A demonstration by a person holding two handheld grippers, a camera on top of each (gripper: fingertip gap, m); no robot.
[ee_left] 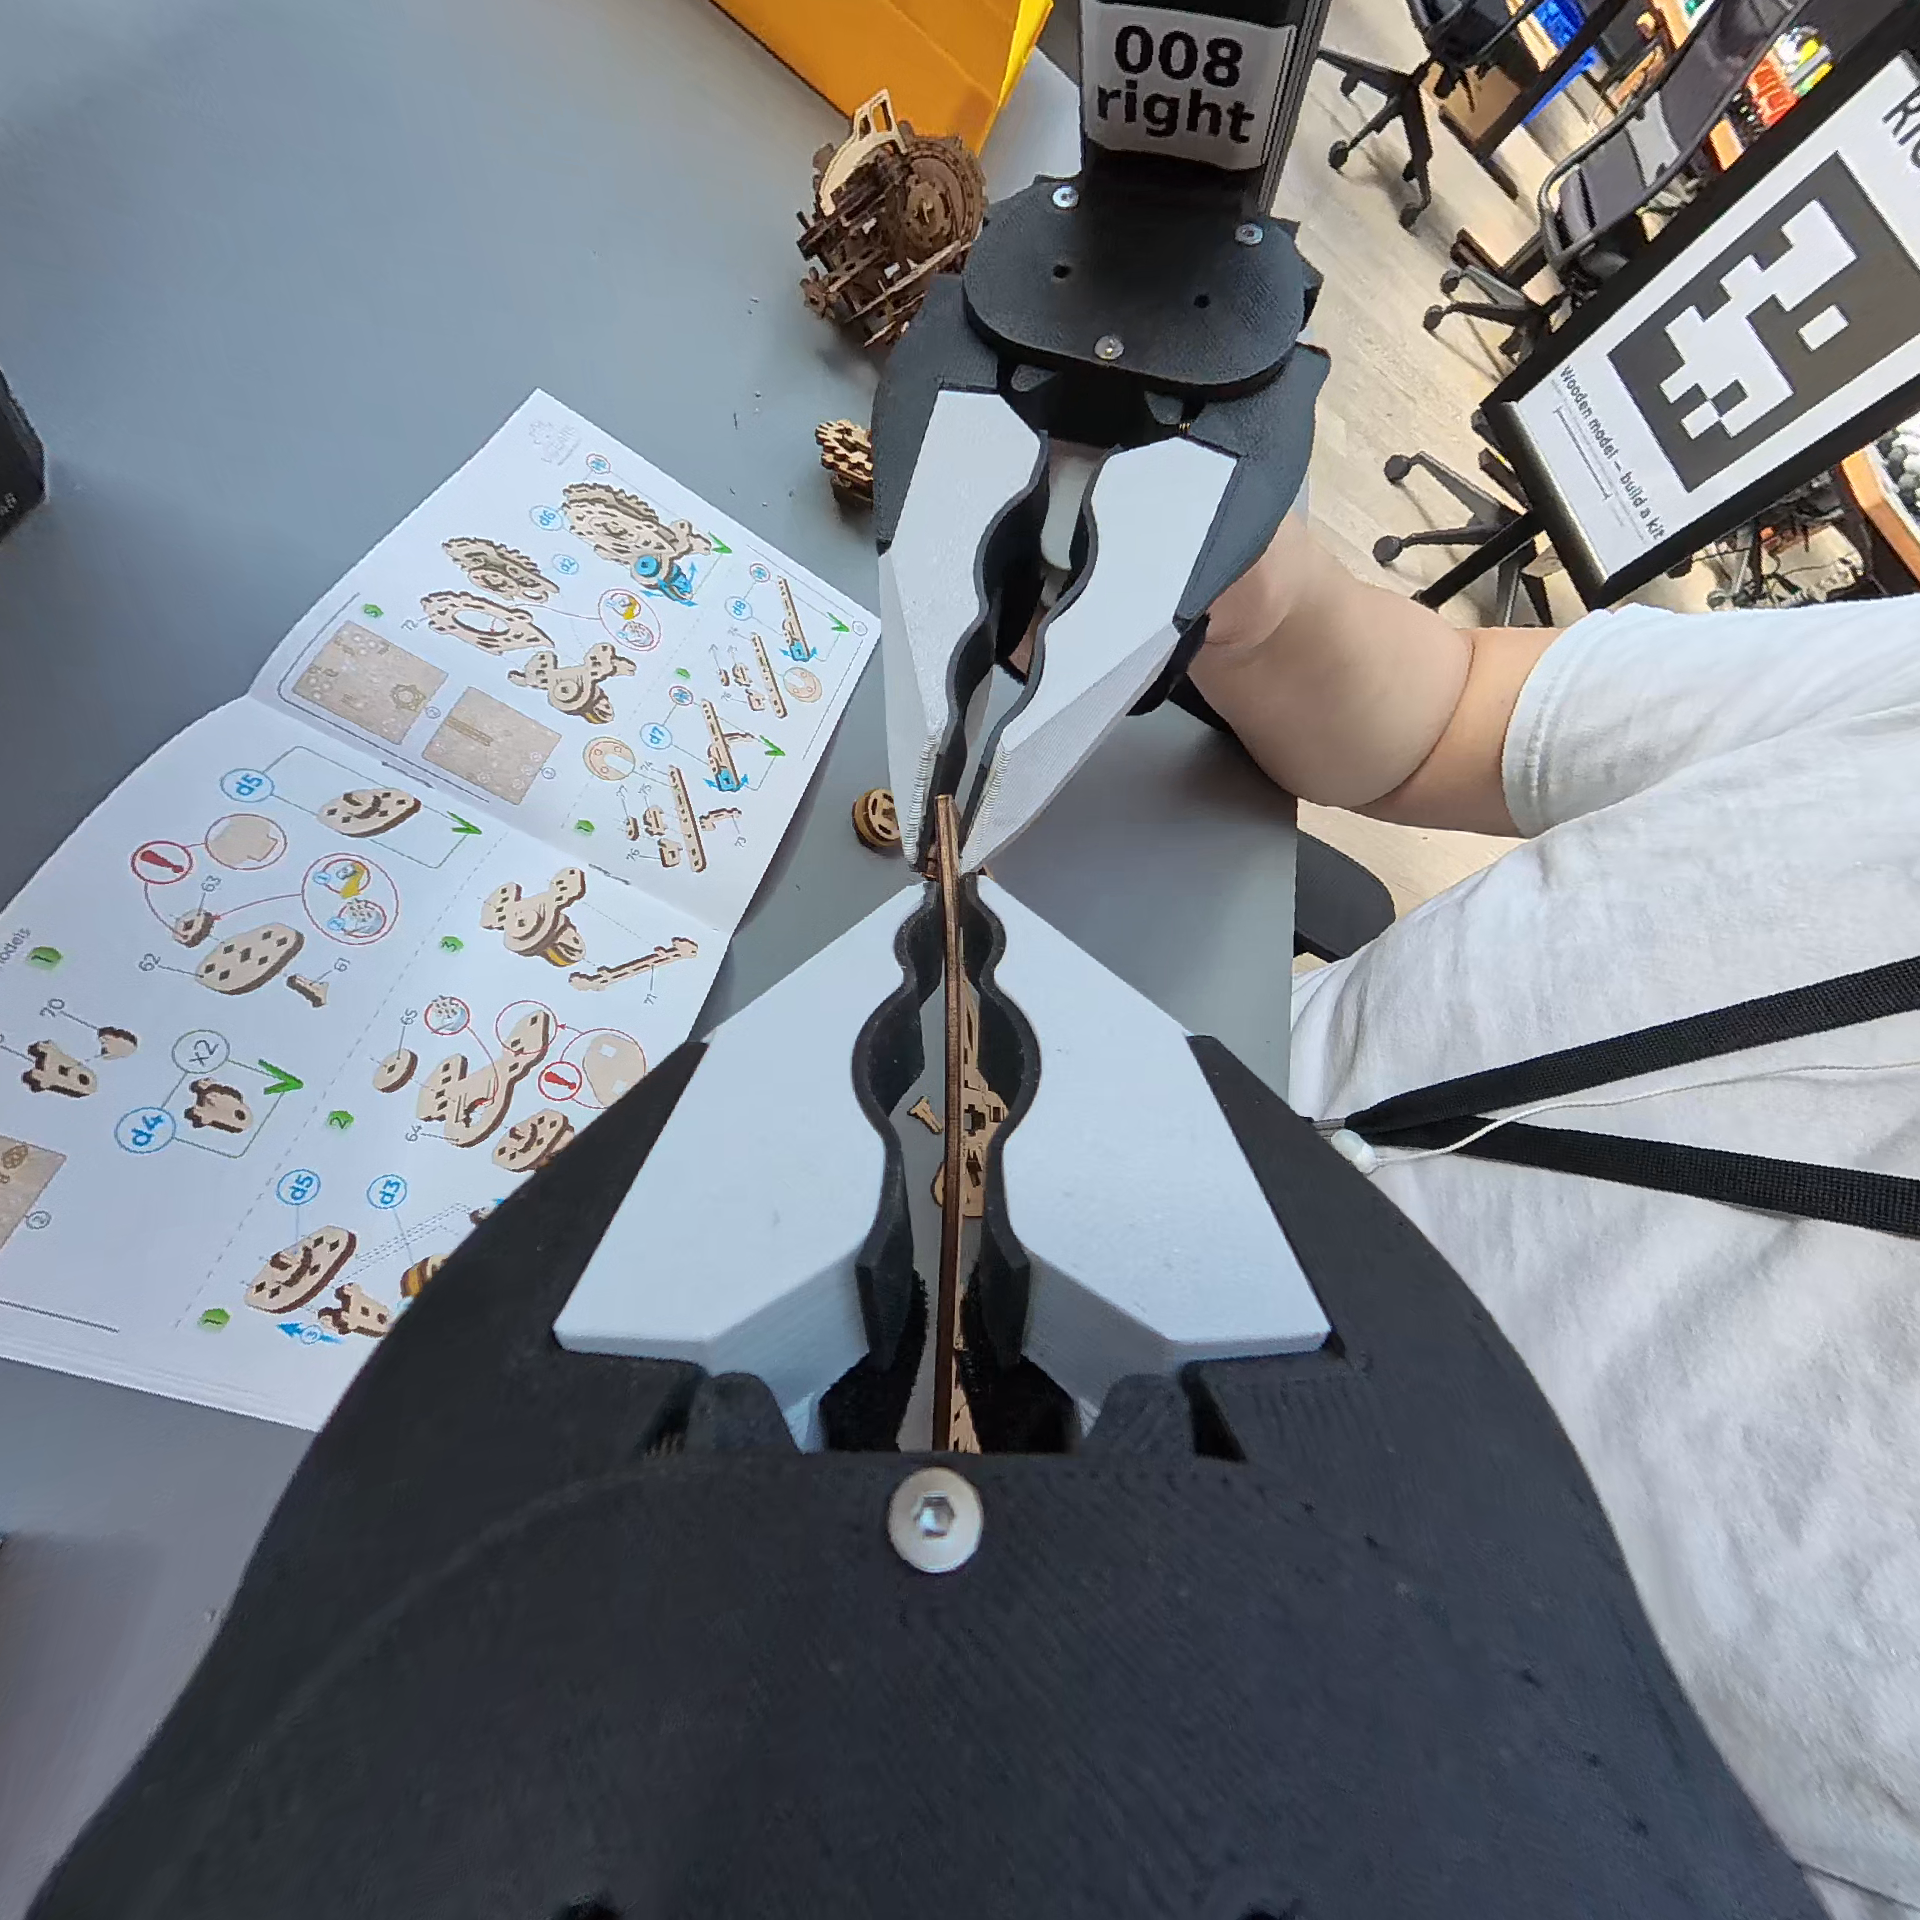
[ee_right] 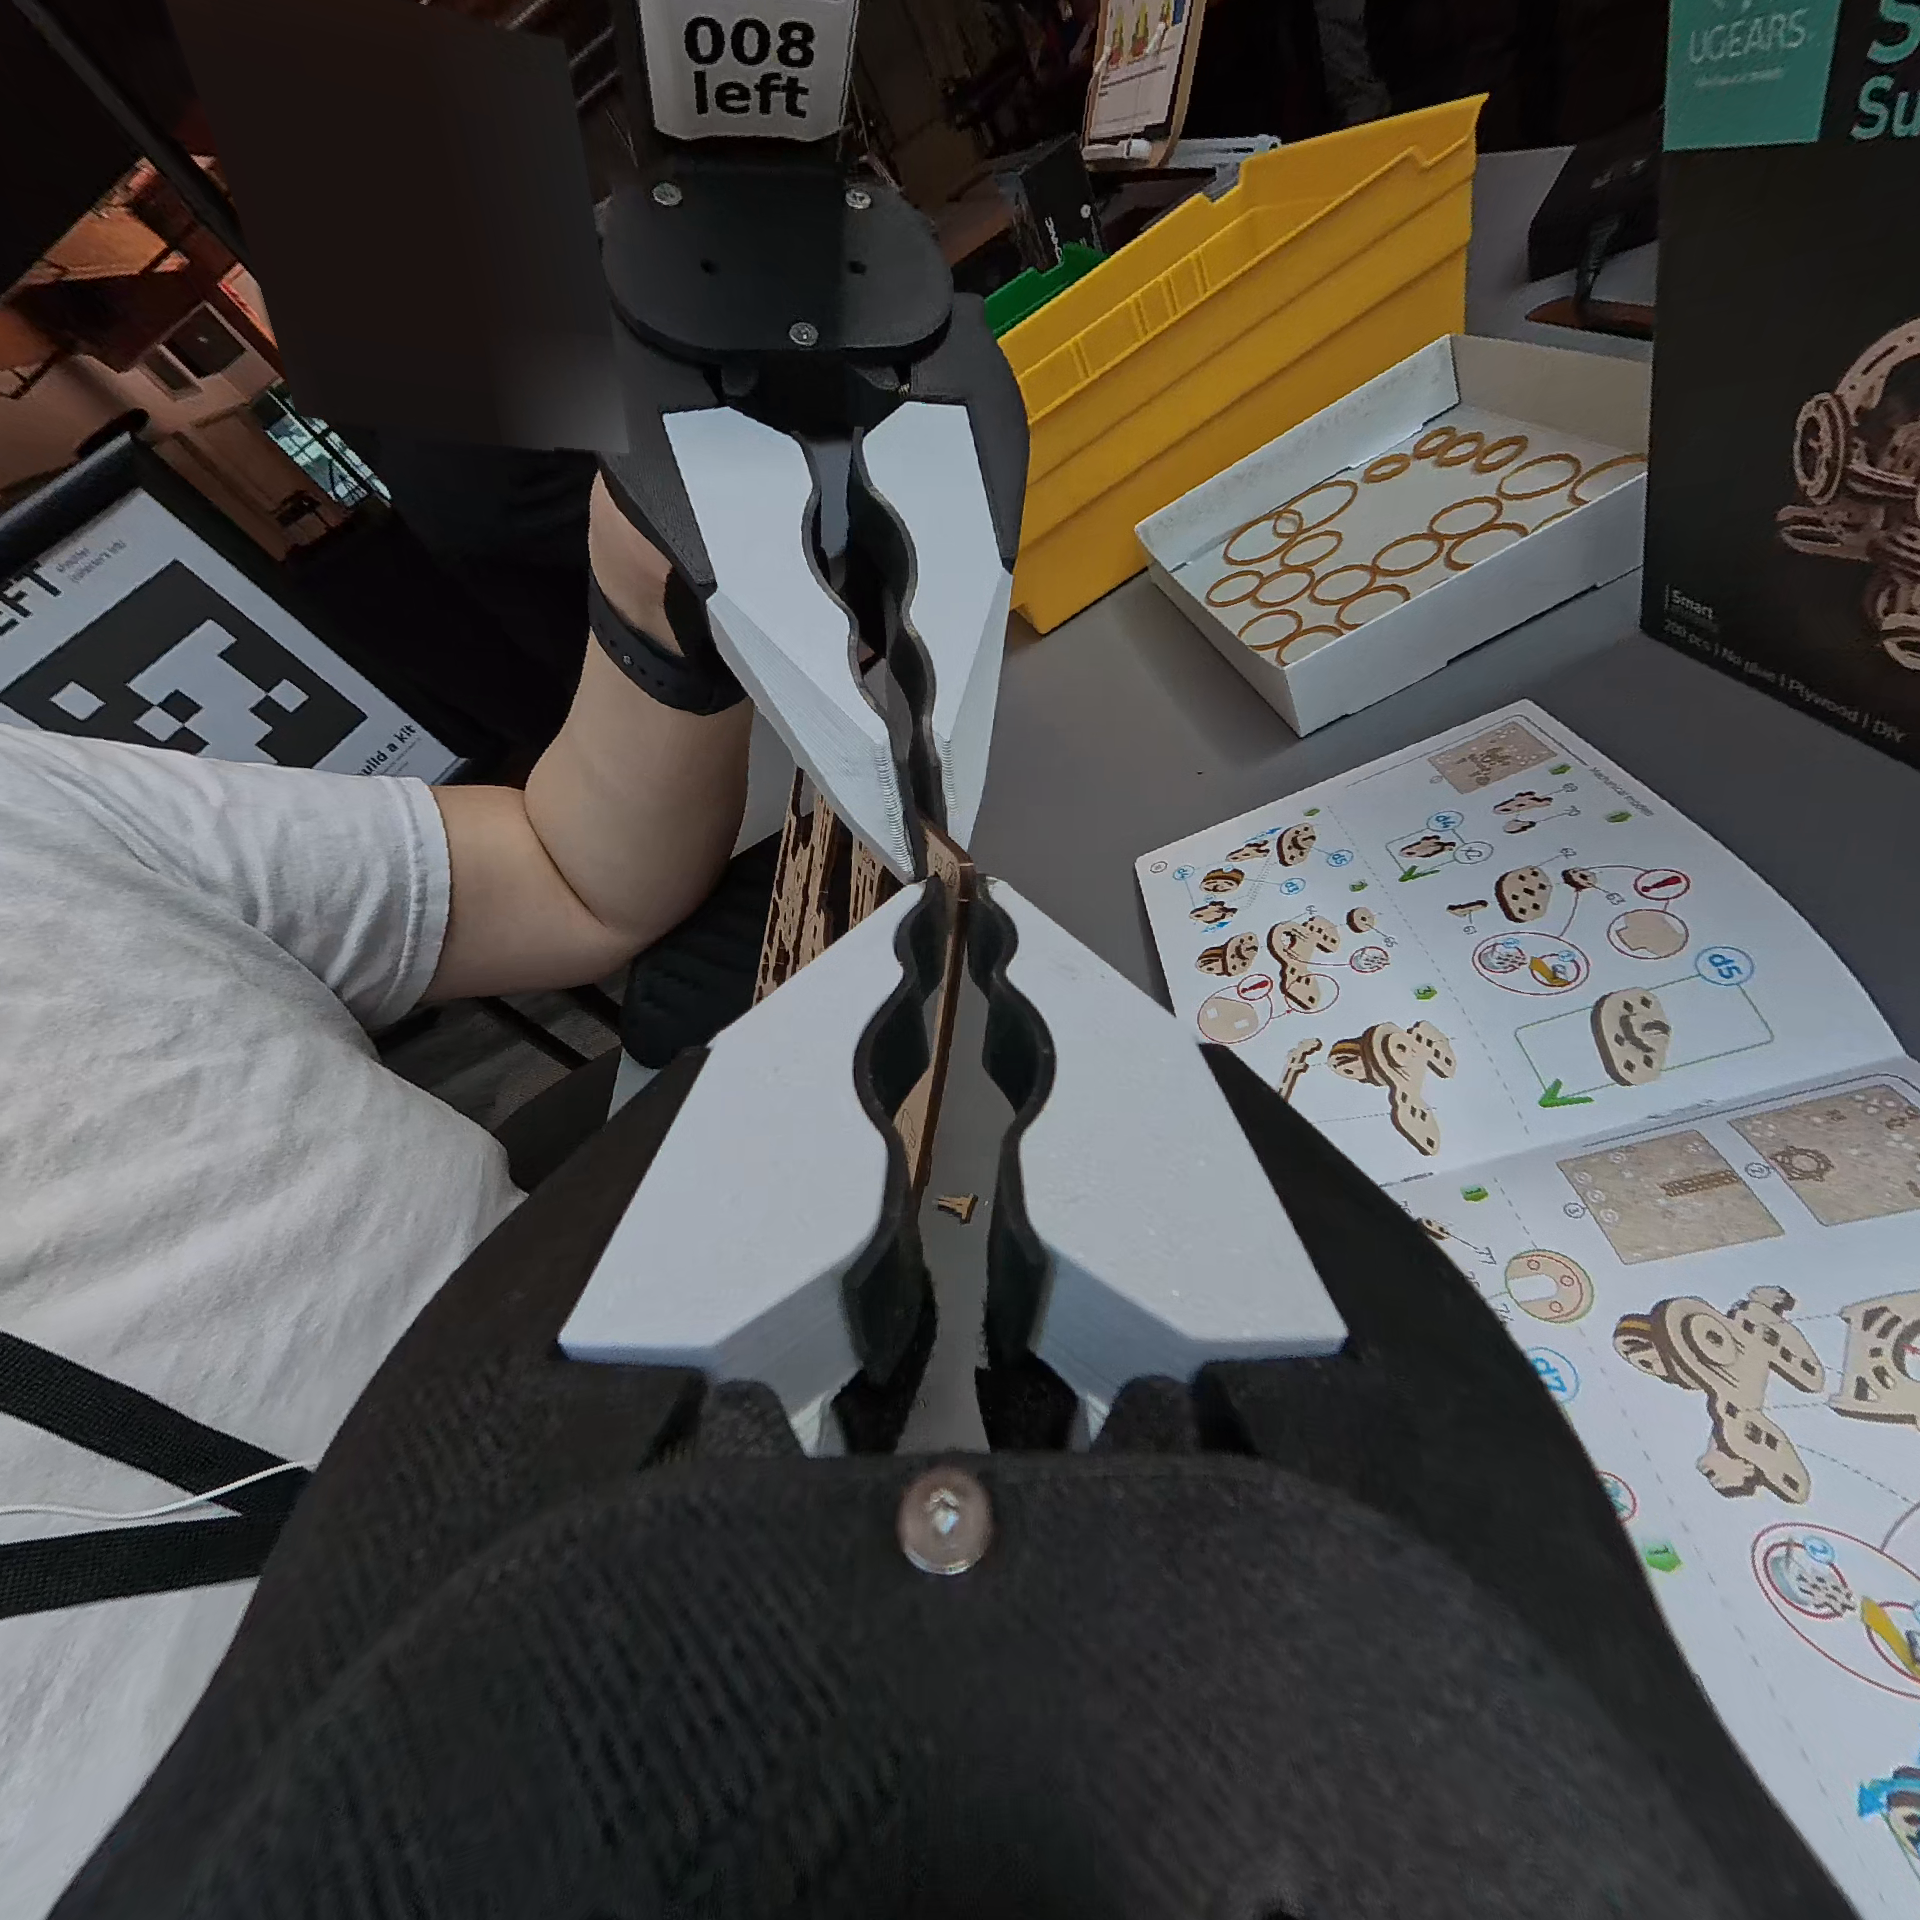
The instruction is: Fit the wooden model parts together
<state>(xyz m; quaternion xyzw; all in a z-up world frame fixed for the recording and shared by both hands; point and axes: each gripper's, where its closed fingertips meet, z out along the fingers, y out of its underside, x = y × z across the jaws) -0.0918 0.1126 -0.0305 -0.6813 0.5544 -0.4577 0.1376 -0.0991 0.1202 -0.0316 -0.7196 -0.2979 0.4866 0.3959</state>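
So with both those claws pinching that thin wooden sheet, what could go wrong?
The wooden sheet is thin, and the left gripper and right gripper meet tip to tip on it, so twisting might snap it. A tiny loose piece lies below on the table; more could drop and scatter.

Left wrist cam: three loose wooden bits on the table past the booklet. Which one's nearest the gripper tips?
The small round wheel-like piece, lying just left of the right gripper fingertips. The small gear cluster and the large part-built wooden model sit farther up the table.
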